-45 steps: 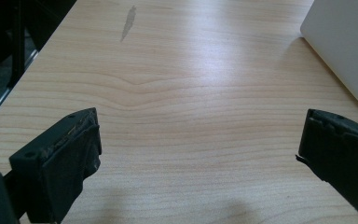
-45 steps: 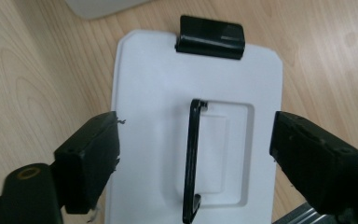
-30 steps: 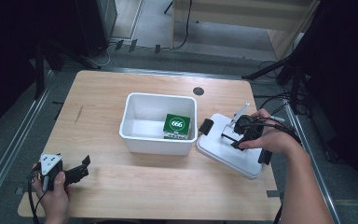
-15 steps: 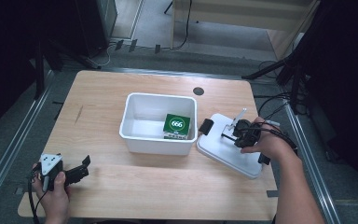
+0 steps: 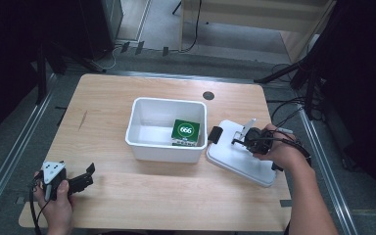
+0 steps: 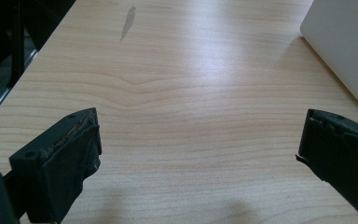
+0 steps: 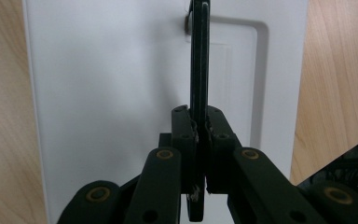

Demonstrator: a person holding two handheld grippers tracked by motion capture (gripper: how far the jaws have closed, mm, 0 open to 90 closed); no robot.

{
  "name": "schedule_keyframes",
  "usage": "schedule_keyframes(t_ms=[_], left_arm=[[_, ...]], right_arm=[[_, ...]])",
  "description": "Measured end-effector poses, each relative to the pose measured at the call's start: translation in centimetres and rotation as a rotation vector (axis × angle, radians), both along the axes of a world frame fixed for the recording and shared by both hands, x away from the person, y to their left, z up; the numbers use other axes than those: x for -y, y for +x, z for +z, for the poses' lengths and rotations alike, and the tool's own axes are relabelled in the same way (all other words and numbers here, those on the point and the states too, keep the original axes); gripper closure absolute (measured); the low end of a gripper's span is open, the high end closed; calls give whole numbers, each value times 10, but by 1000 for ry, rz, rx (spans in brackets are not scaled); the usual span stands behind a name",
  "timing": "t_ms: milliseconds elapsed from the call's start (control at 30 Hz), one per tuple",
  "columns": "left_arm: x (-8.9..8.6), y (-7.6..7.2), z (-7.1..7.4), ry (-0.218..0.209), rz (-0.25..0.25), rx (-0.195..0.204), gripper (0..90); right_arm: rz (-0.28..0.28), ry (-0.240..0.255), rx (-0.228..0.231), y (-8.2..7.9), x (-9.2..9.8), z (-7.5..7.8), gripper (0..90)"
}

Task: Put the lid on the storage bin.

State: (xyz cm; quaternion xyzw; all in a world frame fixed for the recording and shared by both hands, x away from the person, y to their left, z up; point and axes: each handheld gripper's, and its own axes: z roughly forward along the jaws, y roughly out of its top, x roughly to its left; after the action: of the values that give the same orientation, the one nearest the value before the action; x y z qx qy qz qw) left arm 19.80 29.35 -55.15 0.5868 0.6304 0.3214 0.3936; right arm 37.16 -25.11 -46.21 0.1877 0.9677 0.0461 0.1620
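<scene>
Gripping: right tool (image 7: 199,135) has just closed its jaws on the black handle (image 7: 199,56) of the white lid (image 5: 240,156), lying on the worktop (image 5: 152,196) beside the bin (image 5: 166,128).
Idle: left tool (image 6: 200,154) gapes wide, holding nothing.
Inside: green box (image 5: 185,131).
Remaining: lid likely still to be lifted onto bin.

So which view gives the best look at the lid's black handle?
The right gripper view: the handle stands edge-on above the white lid, pinched by the right gripper, whose jaws have just closed on it. The high view shows the handle small, partly hidden by the hand. The left gripper view shows bare table.
</scene>
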Motion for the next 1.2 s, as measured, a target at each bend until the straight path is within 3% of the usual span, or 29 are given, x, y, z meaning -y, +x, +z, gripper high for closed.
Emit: schedule_keyframes(t_ms=[200, 300, 333, 433, 1200], left_arm=[[0, 0, 0, 2, 1, 0, 0], [0, 0, 0, 3, 2, 1, 0], [0, 0, 0, 3, 3, 2, 0], [0, 0, 0, 4, 1, 0, 0], [0, 0, 0, 2, 2, 1, 0]], right_arm=[[35, 2, -1, -3, 6, 8, 851], [38, 20, 6, -5, 9, 18, 852], [34, 24, 33, -6, 11, 26, 852], [41, 41, 51, -7, 14, 37, 852], [69, 60, 106, -11, 8, 112, 852]])
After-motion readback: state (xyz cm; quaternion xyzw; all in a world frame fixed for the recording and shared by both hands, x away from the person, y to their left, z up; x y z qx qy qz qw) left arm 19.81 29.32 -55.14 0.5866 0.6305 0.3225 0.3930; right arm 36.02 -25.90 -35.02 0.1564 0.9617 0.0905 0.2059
